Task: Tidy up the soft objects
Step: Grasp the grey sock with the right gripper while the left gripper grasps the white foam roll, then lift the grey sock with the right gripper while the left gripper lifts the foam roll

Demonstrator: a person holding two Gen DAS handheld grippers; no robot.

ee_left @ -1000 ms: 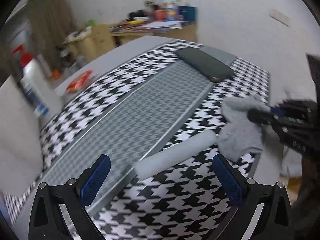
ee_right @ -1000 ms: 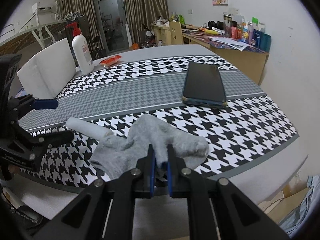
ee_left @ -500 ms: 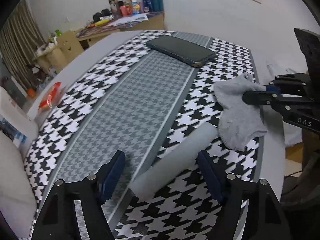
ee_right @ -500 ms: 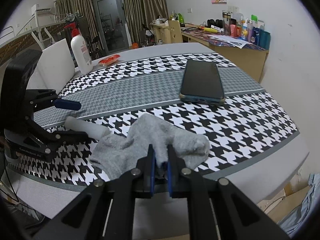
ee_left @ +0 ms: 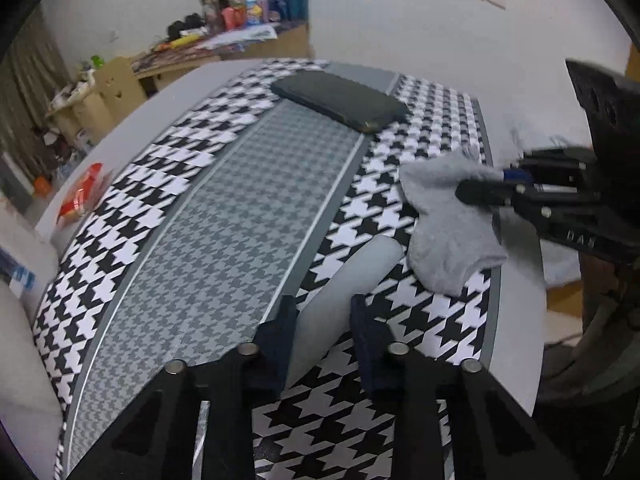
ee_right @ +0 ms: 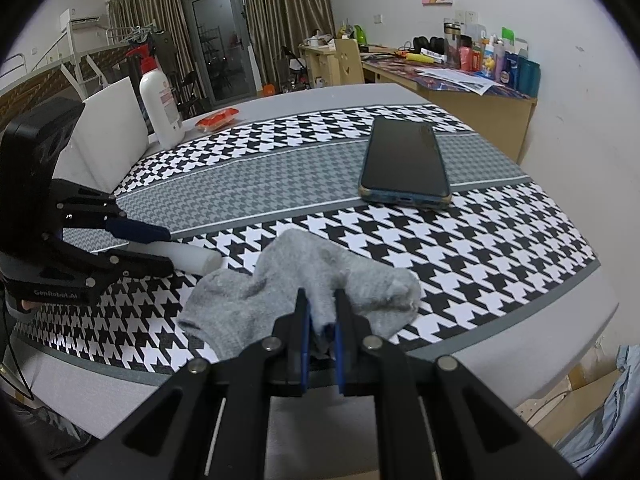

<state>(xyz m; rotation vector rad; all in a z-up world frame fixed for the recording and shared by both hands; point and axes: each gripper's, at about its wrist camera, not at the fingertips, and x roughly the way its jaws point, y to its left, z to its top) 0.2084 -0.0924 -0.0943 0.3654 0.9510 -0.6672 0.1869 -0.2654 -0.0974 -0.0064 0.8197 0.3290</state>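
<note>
A white foam roll [ee_left: 360, 272] lies on the houndstooth cloth [ee_left: 224, 216], its near end between my left gripper's fingers. The left gripper [ee_left: 324, 316] is closing on it, and both blue pads touch its sides. From the right wrist view that gripper [ee_right: 164, 250] comes in from the left and straddles the roll [ee_right: 200, 259]. A crumpled grey sock [ee_right: 304, 276] lies beside the roll's far end. My right gripper [ee_right: 320, 312] is shut on a fold of the sock near the table's front edge. In the left wrist view the right gripper [ee_left: 480, 186] pinches the sock [ee_left: 452, 236] from the right.
A dark phone [ee_right: 404, 160] lies on the cloth's grey stripe. A white pump bottle [ee_right: 160, 100], a red packet [ee_right: 218, 118] and a white foam block [ee_right: 108, 128] stand at the table's far left. A cluttered desk [ee_right: 460, 88] is behind, and the table edge [ee_right: 520, 344] drops off nearby.
The left gripper's jaws have come in from wide open to the sides of the white roll, and its view has swung. The right gripper and the sock have stayed put.
</note>
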